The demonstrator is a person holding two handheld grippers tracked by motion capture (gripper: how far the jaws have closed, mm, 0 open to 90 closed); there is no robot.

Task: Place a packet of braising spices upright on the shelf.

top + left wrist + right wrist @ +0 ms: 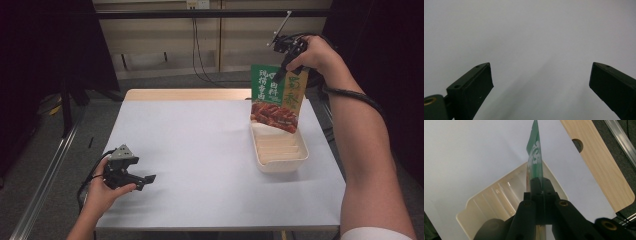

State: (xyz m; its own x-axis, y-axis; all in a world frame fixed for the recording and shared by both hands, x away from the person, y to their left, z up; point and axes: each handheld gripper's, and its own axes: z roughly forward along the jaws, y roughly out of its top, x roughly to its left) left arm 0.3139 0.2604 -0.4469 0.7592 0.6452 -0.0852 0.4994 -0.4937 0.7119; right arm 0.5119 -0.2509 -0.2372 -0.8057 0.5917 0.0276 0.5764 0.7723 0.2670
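High view: the person's right hand (315, 55) holds the right gripper (280, 76) raised above the far right part of the white tabletop (200, 150). Its black jaws point downward and are pressed together on the top edge of a flat green-and-orange printed food packet (277, 97), which bears white characters and a picture of reddish-brown food along its lower part. The packet hangs upright in the air, its lower edge at the far end of a cream-white rectangular plastic tray (280, 150) with raised ribs on its floor. Whether the packet's bottom edge touches the tray cannot be told. The tray rests on the tabletop near its right edge. A pale wooden board (187, 94) shows along the far edge of the table.

Near the front left corner, the left hand (102, 192) holds the left gripper (145, 180) low over the tabletop, well apart from tray and packet, with its jaws pointing toward the table's middle.

Left gripper view: the two black jaws stand wide apart, with nothing but the bare white surface (529, 37) between them.

Right gripper view: the jaws are clamped on the thin packet (535, 155), seen edge-on, with the ribbed tray (489, 195) directly beneath and the wooden board (599, 170), which has a round hole in it, to the right.
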